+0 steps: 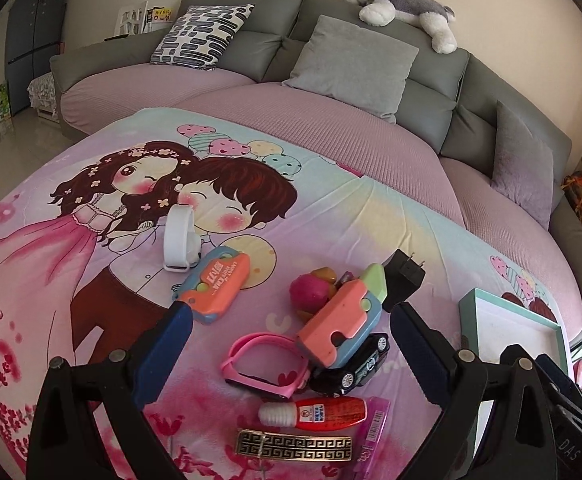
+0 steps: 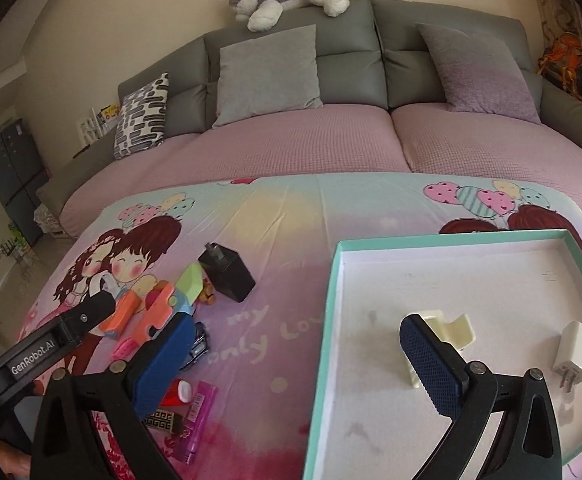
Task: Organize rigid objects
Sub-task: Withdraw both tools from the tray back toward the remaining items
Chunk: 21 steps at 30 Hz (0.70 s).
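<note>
Left gripper (image 1: 291,316), jaws wide apart and empty, hangs nearest over the toy pile, the coral toy gun (image 1: 341,314) dead ahead, long axis slanting up-right; turquoise tray (image 2: 331,320) rightward, under the right gripper (image 2: 295,360), likewise spread and empty.
</note>
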Motion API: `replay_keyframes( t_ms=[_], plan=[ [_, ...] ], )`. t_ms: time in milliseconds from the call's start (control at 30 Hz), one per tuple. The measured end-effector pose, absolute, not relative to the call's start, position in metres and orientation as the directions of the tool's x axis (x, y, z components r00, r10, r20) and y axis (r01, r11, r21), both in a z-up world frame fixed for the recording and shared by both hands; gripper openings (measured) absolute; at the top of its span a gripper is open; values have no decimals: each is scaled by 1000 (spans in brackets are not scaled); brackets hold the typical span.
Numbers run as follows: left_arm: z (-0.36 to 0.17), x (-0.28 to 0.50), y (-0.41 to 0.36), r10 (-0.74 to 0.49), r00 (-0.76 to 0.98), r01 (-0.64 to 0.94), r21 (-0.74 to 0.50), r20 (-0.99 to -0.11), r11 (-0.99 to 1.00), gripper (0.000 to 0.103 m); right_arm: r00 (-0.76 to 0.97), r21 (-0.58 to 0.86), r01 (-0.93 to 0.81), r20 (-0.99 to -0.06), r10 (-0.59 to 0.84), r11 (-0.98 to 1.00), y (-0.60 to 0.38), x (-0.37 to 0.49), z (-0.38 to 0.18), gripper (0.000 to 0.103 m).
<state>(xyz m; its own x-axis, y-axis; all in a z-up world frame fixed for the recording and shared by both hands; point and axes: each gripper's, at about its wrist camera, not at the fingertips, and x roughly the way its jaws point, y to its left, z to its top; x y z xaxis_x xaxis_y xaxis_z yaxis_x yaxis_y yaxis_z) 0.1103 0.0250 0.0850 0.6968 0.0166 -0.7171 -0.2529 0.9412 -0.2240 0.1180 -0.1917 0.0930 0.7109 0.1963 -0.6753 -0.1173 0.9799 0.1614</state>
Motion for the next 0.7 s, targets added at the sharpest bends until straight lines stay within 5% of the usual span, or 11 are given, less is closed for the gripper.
replay_keyframes(
  t_ms=[300,567,700],
  plan=[
    [67,111,33,64,573,-200,-64,-817,978,99,587,148,-235,-766,262,961,-141,114,72,103],
    [56,106,48,14,502,-228,-117,-865,967,99,535,103,-255,-813,229,961,-126,103,59,102],
    [51,104,51,-11,466,-235,-135,-885,962,99,502,66,-263,-843,195,963,-117,101,49,92]
  ],
)
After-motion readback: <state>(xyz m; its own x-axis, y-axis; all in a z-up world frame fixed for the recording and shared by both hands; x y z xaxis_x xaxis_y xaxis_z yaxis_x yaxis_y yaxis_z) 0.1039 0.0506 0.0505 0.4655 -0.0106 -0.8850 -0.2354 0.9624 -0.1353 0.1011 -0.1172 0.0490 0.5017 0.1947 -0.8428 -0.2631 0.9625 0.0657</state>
